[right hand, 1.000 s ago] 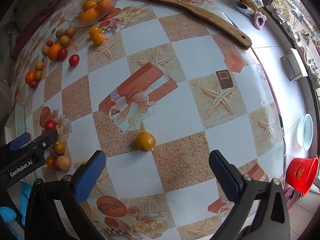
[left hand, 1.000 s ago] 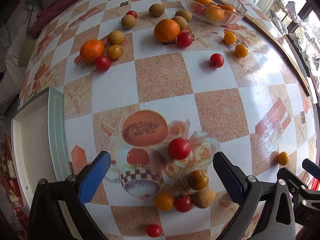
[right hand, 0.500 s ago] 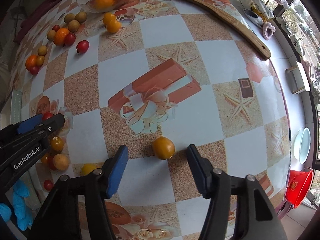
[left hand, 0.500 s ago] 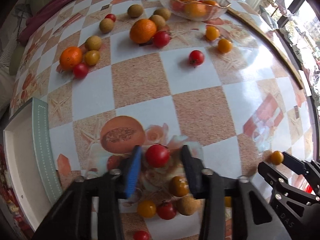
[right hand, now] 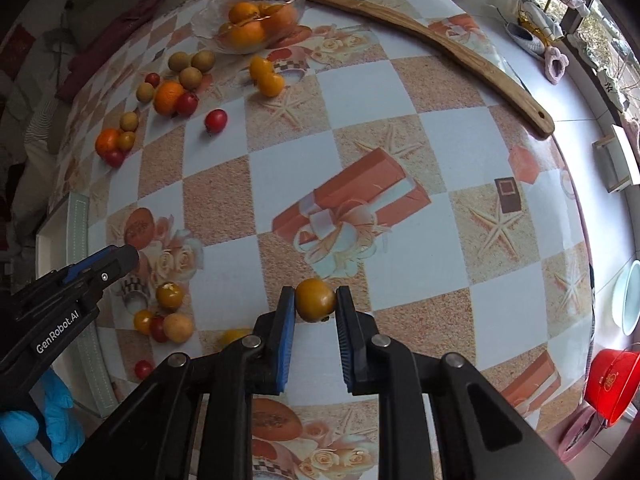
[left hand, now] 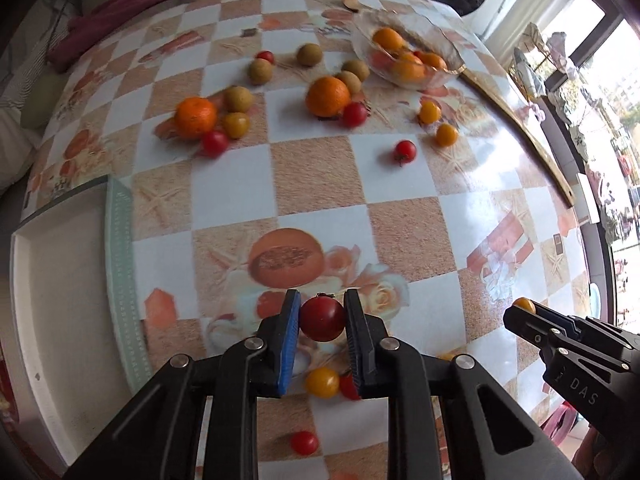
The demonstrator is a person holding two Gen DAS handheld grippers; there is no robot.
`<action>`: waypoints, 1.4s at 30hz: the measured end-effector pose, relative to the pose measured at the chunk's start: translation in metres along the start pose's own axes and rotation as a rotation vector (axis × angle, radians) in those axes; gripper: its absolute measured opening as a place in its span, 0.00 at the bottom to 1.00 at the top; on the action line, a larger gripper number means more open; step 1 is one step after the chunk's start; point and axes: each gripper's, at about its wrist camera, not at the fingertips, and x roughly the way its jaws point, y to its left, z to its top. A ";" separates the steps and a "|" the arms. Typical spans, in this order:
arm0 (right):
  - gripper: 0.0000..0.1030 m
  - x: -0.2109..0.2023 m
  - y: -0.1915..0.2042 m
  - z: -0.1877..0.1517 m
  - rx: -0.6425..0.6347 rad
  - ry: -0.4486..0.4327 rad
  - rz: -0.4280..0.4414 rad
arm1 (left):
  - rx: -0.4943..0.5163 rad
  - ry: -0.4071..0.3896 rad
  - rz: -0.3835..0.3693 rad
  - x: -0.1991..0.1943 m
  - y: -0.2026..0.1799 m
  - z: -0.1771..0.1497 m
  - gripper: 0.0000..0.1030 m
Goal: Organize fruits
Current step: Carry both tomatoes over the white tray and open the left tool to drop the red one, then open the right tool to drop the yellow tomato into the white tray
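My left gripper (left hand: 322,308) is shut on a red tomato (left hand: 322,319) and holds it above the checkered tablecloth. My right gripper (right hand: 315,300) is shut on a yellow-orange tomato (right hand: 315,300), which also shows in the left wrist view (left hand: 524,305). A glass bowl (left hand: 404,26) with oranges sits at the far side, and shows in the right wrist view (right hand: 208,16). Loose oranges (left hand: 327,96), tomatoes (left hand: 405,151) and brown longans (left hand: 260,71) lie scattered on the table.
A small cluster of fruit (right hand: 168,316) lies near the table's front left. A white tray (left hand: 56,280) sits off the left edge. A long wooden stick (right hand: 432,44) lies along the far right side. A red bucket (right hand: 610,380) stands on the floor.
Both grippers closed from wide open onto their fruit: the left on the red tomato, the right on the yellow-orange tomato. The left view has tilted up, and the tomato appears lifted.
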 end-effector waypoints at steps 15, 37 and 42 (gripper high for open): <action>0.21 -0.007 0.145 0.015 -0.265 0.015 0.177 | -0.239 -0.069 0.134 -0.058 0.156 -0.052 0.23; 0.22 0.088 0.323 0.041 -0.503 0.174 0.195 | -0.315 -0.054 0.274 -0.010 0.259 -0.068 0.24; 0.38 0.094 0.327 0.041 -0.519 0.194 0.196 | -0.299 -0.098 0.312 -0.016 0.255 -0.069 0.90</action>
